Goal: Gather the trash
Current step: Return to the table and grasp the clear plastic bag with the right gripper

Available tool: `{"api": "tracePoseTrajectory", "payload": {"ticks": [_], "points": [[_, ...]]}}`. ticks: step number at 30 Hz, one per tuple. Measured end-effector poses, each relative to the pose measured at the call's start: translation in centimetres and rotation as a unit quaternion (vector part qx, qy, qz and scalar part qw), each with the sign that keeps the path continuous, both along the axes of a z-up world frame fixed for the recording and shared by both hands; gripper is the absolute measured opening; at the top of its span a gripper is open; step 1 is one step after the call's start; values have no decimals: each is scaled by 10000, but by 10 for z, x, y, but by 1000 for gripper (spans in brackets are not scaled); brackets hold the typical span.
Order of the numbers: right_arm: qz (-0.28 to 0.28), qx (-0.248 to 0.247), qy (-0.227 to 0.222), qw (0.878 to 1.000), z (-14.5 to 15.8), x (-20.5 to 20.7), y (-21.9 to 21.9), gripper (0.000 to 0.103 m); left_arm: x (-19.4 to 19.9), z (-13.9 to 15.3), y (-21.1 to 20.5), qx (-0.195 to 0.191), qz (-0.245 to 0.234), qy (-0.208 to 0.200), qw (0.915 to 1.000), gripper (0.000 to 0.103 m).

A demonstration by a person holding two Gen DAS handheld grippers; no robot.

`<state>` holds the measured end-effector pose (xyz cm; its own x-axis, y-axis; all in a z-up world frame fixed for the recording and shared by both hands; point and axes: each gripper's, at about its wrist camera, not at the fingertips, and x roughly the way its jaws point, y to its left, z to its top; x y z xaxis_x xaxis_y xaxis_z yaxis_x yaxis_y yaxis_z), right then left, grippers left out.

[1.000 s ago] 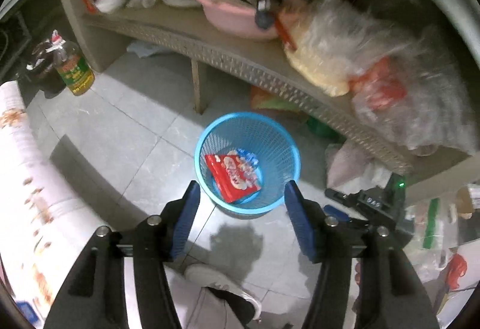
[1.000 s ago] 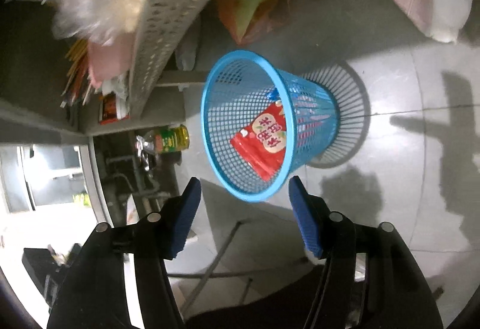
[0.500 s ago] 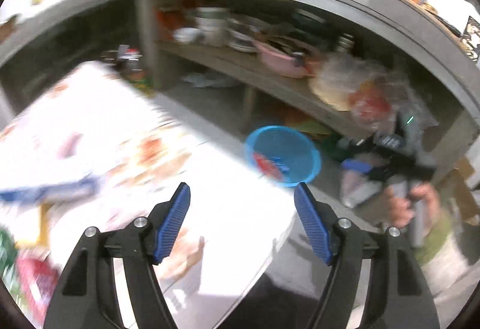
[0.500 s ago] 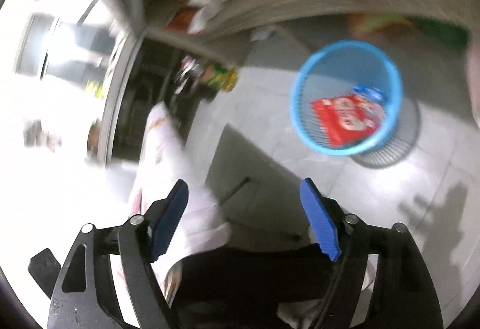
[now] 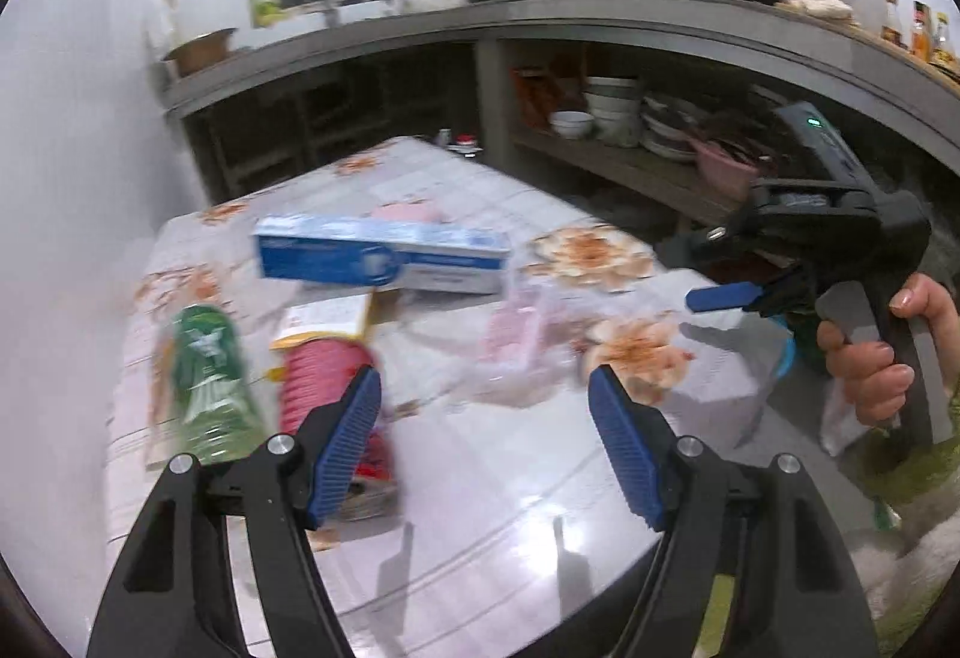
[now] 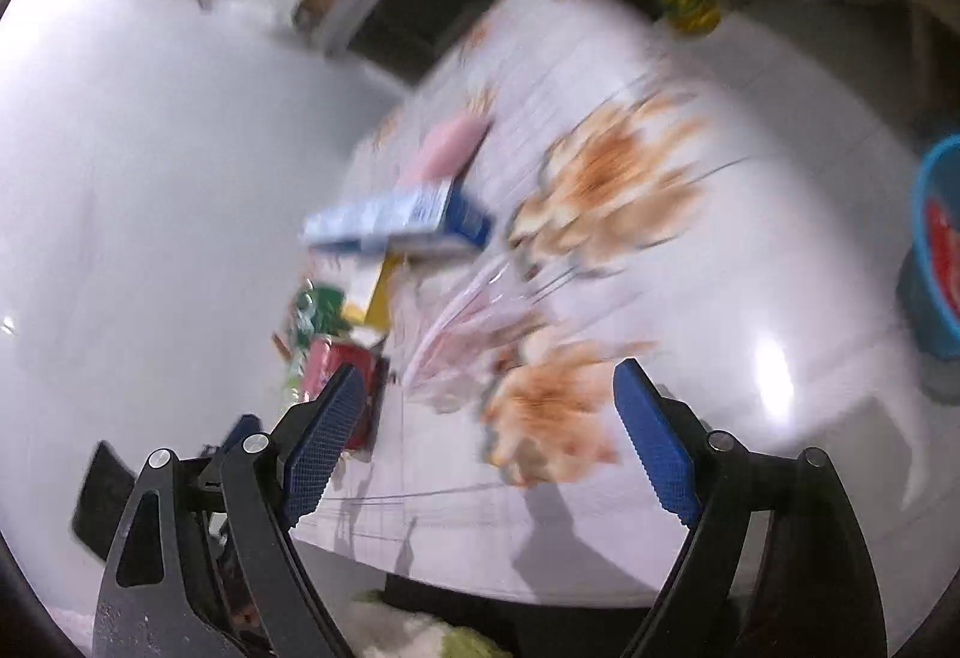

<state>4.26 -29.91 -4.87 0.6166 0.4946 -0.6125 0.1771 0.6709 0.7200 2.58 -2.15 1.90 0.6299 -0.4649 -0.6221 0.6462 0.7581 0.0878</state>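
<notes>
Trash is back in front of us: a sec ago both cams looked down into the blue basket (image 6: 936, 250) w/ a red wrapper in it, and now they look at the table (image 5: 510, 478). So we think one piece is done and we are going for the next.

Left gripper (image 5: 485, 403) has its jaws wide apart, nothing in them. Right gripper (image 6: 486, 415) is the same, wide and empty.

Left cam shows the trash best: a blue box (image 5: 384, 256), a green packet (image 5: 210, 376), a red packet (image 5: 327, 388) & a clear plastic bag (image 5: 522, 352), all on the table. It misses the basket. Right cam is blurry but shows the basket, on the floor past the table edge.
</notes>
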Motion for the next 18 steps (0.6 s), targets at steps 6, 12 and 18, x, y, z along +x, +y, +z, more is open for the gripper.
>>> {"api": "tracePoseTrajectory", "payload": {"ticks": [6, 12, 18], "points": [[232, -1011, 546, 9931, 0, 59, 58, 90, 12, -6, 27, -123, 285, 23, 9995, 70], [237, -1657, 738, 9831, -4, 88, 83, 90, 22, -7, 41, -288, 471, 31, 9985, 70], [438, -2647, 500, 9620, -8, 95, 107, 70, 34, -7, 40, -348, 510, 28, 9981, 70]]}}
